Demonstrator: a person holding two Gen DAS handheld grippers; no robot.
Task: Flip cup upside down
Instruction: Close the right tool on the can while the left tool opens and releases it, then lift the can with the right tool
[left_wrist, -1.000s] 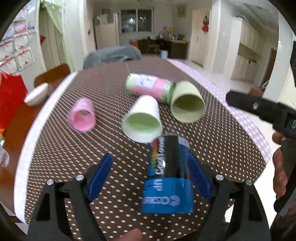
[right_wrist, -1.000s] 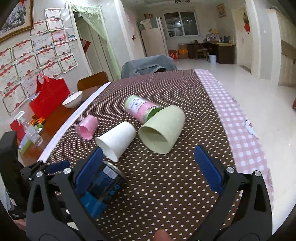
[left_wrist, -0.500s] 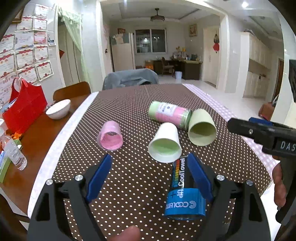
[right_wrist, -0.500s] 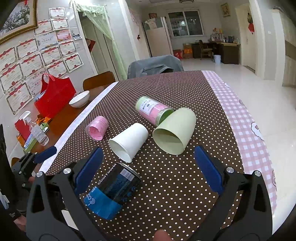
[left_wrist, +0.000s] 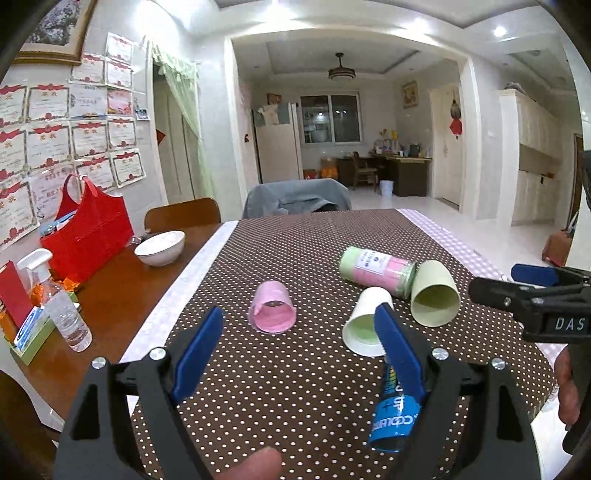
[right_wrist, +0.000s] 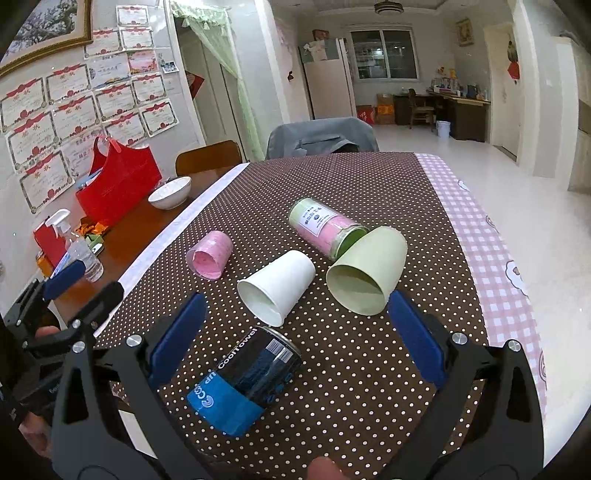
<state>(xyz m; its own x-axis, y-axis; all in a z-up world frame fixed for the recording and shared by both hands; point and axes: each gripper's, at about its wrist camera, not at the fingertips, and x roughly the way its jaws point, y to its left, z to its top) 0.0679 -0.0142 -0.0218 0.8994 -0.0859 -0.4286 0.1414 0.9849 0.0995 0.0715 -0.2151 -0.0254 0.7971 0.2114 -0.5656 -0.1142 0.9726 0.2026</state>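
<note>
A: Which containers are lying on the worktop (right_wrist: 369, 177), and is anything sitting inside them?

B: Five are lying on their sides on the dotted cloth. In the right wrist view, the white paper cup (right_wrist: 277, 286) is lying in the middle, its mouth pointing toward 7 o'clock, and the inside is looking empty. The green cup (right_wrist: 365, 273) is lying at its 3 o'clock, also showing an empty inside. The pink cup (right_wrist: 211, 254) is lying at the white cup's 10 o'clock; I cannot tell if something is inside. The jar (right_wrist: 325, 229) with pink and green filling is lying at 1 o'clock, its far end touching the green cup. The dark can (right_wrist: 247, 380) with a blue band is lying at 6 o'clock, just beside the white cup's mouth.

A: How are the tongs standing?

B: The right tongs (right_wrist: 299, 343) are hanging wide open above the can, gripping nothing. The left tongs (left_wrist: 299, 350) are also spread open and holding nothing.

A: What is hard to see?

B: In the left wrist view, the right finger (left_wrist: 399, 350) is covering most of the can (left_wrist: 393, 417) and a part of the white paper cup (left_wrist: 364, 325). The white bowl (left_wrist: 159, 247) at 10 o'clock is too far to see its contents.
</note>
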